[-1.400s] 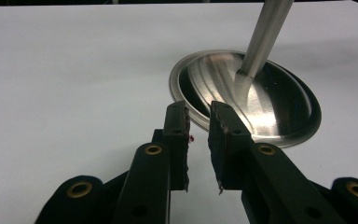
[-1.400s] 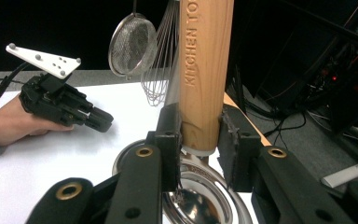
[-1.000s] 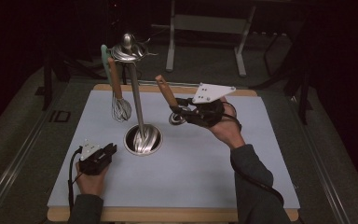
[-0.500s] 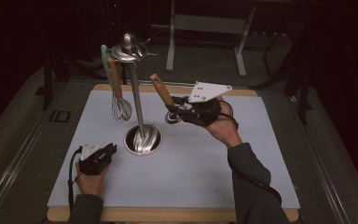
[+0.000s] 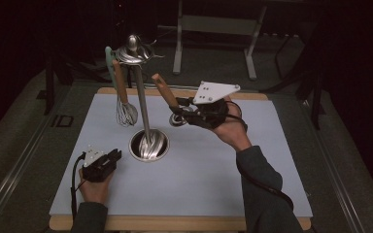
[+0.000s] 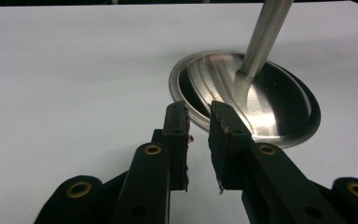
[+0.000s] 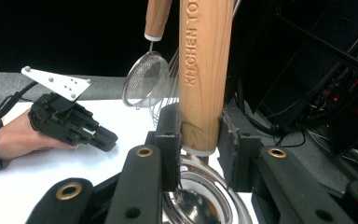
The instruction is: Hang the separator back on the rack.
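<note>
Ladle (image 5: 167,97) clamped in right tongs (image 5: 180,110) (handle tilted)

Lettering on wooden handle (image 7: 200,70): "KITCHEN TO", cut off at the top edge, engraved and running lengthwise up the handle.
Where the handle sits: clamped between the jaws of the right gripper (image 7: 199,135), lettering facing that gripper's camera.
Other readable text: none elsewhere.
</note>
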A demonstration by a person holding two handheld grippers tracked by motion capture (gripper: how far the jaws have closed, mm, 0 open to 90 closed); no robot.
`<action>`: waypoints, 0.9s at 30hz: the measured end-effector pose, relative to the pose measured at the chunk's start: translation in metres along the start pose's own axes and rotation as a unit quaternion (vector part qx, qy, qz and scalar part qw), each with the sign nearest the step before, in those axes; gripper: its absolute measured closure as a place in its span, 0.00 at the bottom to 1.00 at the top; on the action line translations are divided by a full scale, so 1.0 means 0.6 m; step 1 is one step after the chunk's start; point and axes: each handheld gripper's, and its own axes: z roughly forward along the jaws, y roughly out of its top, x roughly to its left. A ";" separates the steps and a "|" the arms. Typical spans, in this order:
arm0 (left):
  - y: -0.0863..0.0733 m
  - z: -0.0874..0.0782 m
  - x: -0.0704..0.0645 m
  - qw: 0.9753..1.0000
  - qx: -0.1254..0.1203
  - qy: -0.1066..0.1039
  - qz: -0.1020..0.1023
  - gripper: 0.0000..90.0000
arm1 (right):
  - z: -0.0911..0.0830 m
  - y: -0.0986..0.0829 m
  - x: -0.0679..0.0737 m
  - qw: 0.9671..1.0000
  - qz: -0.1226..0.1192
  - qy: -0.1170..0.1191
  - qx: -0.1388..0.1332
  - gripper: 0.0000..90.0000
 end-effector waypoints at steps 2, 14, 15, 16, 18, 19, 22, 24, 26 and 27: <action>0.000 0.000 0.000 1.000 0.000 0.000 0.000 0.86 | 0.001 0.005 0.000 1.000 -0.003 0.000 -0.002 0.79; 0.000 0.000 0.000 1.000 0.000 -0.001 0.001 0.86 | 0.002 0.016 -0.007 1.000 -0.004 -0.004 -0.004 0.79; 0.000 0.000 0.000 1.000 0.000 -0.001 0.001 0.86 | 0.002 0.017 -0.007 1.000 -0.003 -0.004 -0.004 0.79; 0.000 0.000 0.000 1.000 0.000 -0.001 0.001 0.86 | 0.002 0.019 -0.007 1.000 -0.004 -0.005 -0.005 0.79; 0.000 0.000 0.000 1.000 0.000 -0.001 0.001 0.86 | 0.002 0.021 -0.007 1.000 -0.003 -0.005 -0.006 0.79; 0.000 0.000 0.000 1.000 0.000 -0.001 0.001 0.86 | 0.002 0.022 -0.008 1.000 -0.005 -0.005 -0.006 0.79; 0.000 0.000 0.000 1.000 -0.001 -0.001 0.000 0.86 | 0.003 0.026 -0.008 1.000 -0.007 -0.004 -0.006 0.79; 0.000 0.000 0.000 1.000 -0.001 -0.001 0.000 0.86 | 0.004 0.028 -0.008 1.000 -0.007 -0.004 -0.007 0.79; 0.000 0.000 0.000 1.000 0.000 -0.001 0.000 0.86 | 0.005 0.030 -0.007 1.000 -0.008 -0.003 -0.007 0.79; 0.000 0.000 0.000 1.000 0.000 -0.001 0.000 0.86 | 0.005 0.030 -0.007 1.000 -0.008 -0.002 -0.007 0.79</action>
